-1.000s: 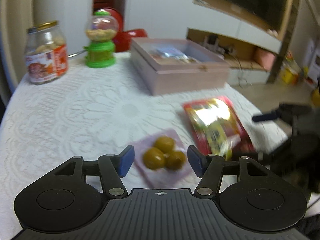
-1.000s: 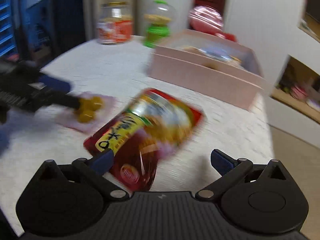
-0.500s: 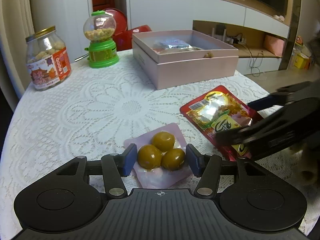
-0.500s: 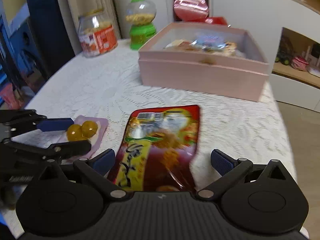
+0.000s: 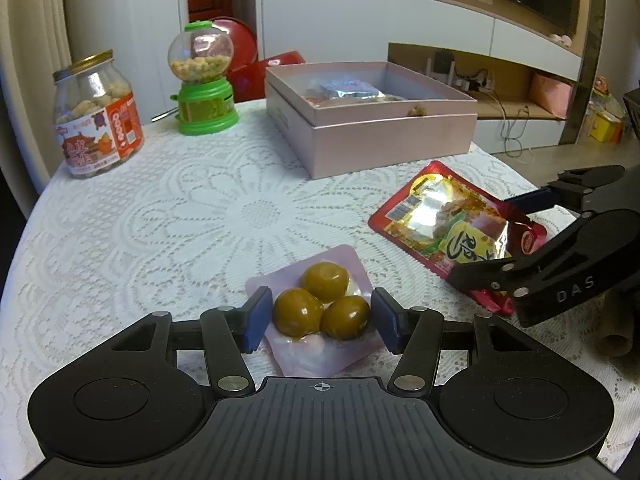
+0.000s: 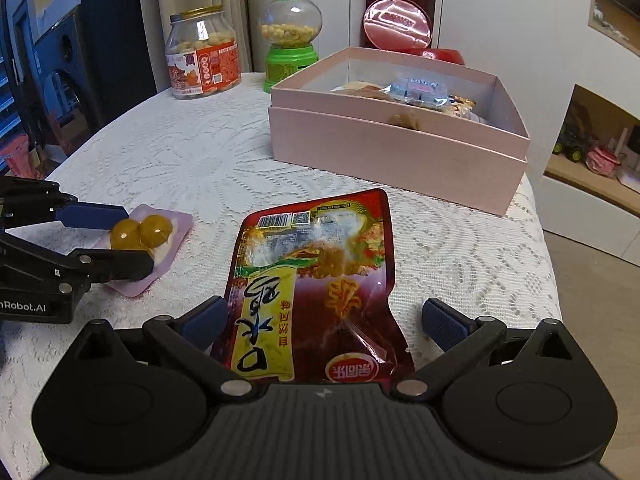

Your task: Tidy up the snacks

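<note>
Two snacks were out on the tabletop point(image 5: 168, 216) and both were being lined up at once. The left gripper point(image 5: 318, 320) sat low over the pink pack of three yellow-brown balls point(image 5: 322, 306), its fingers point(image 5: 256, 318) apart and standing on either side of the balls. They had just been closing in, and the pack lay between them, yet the pads sat just beside the balls rather than pressing on them, so I'd call that one bracketed, not gripped.

Over on the other side, the right gripper point(image 6: 322, 322) had the red foil pouch point(image 6: 316, 280) lying flat between widely spread fingers point(image 6: 440, 322). One pad sat close by the pouch's edge, the other stood well apart from it. No hold there either.

And the destination? That looked to be the open pink box point(image 6: 400, 148) at the back of the tabletop, which already held a few wrapped packets, so part of the sorting seemed done. The cookie jar point(image 5: 98, 114) and the green candy dispenser point(image 5: 204, 80) stood upright off to the far side, untouched by either gripper.

By my reckoning the job was somewhere in the middle: some snacks boxed, these two yet to be clamped, lifted and carried over to the box.
</note>
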Demonstrator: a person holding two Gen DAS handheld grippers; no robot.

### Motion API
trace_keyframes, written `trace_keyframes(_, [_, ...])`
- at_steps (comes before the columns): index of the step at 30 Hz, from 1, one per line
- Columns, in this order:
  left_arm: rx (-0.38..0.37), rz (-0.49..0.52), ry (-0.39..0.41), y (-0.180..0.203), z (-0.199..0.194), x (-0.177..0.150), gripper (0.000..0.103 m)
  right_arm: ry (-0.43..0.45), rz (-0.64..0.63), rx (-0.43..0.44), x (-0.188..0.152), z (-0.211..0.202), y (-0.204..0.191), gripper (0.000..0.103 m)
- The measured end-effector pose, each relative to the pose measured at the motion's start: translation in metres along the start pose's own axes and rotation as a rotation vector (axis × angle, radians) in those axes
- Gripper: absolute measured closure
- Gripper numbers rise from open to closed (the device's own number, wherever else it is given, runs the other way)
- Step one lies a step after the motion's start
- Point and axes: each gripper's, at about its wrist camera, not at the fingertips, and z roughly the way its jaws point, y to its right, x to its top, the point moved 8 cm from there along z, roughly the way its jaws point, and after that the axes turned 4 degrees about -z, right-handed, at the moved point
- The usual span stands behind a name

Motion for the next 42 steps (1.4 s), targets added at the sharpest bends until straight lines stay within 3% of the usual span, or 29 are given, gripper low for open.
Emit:
trace_keyframes(4, [-0.009, -0.03, -0.04, -0.002, 0.0, 0.002, 0.043, 0.007, -0.038, -0.001, 0.008, 0.008, -0.01, 0.0])
trace_keyframes(6, [-0.005, -0.037, -0.07, -0.002, 0.001, 0.003, 0.043, 0.001, -0.054, 0.005, 0.011, 0.006, -0.015, 0.008])
trace_keyframes(8, [0.005, -0.033, -0.085, 0.0, 0.0, 0.003, 0.043, -0.012, -0.061, 0.034, 0.012, -0.002, -0.018, 0.029])
trace_keyframes(10, [0.012, -0.034, -0.087, 0.001, 0.0, 0.003, 0.043, -0.014, -0.059, 0.01, 0.01, -0.012, -0.015, 0.033])
trace_keyframes(16, [-0.02, -0.05, -0.036, -0.003, -0.003, -0.002, 0.042, -0.028, 0.016, -0.014, -0.003, -0.037, 0.008, 0.038])
trace_keyframes(24, [-0.04, -0.104, 0.062, -0.004, -0.014, 0.002, 0.045, 0.038, 0.035, -0.039, 0.002, -0.069, 0.021, 0.039])
trace_keyframes(27, [-0.076, -0.142, 0.154, -0.007, -0.03, 0.039, 0.045, 0.074, 0.053, -0.045, 0.006, -0.085, 0.032, 0.039])
trace_keyframes(33, [-0.148, -0.172, 0.392, 0.0, -0.048, 0.173, 0.044, 0.119, 0.095, -0.082, 0.015, -0.099, 0.052, 0.039])
trace_keyframes(36, [-0.22, -0.336, 0.369, 0.0, -0.007, 0.226, 0.044, 0.118, 0.111, -0.095, 0.018, -0.097, 0.057, 0.039])
trace_keyframes(39, [-0.195, -0.331, 0.289, 0.007, 0.048, 0.239, 0.048, 0.108, 0.13, -0.095, 0.018, -0.091, 0.058, 0.039])
trace_keyframes(41, [-0.179, -0.286, 0.341, 0.009, 0.051, 0.235, 0.049, 0.096, 0.145, -0.099, 0.016, -0.088, 0.06, 0.039])
trace_keyframes(42, [-0.206, -0.273, 0.383, 0.008, 0.045, 0.231, 0.049, 0.094, 0.151, -0.099, 0.015, -0.088, 0.062, 0.039])
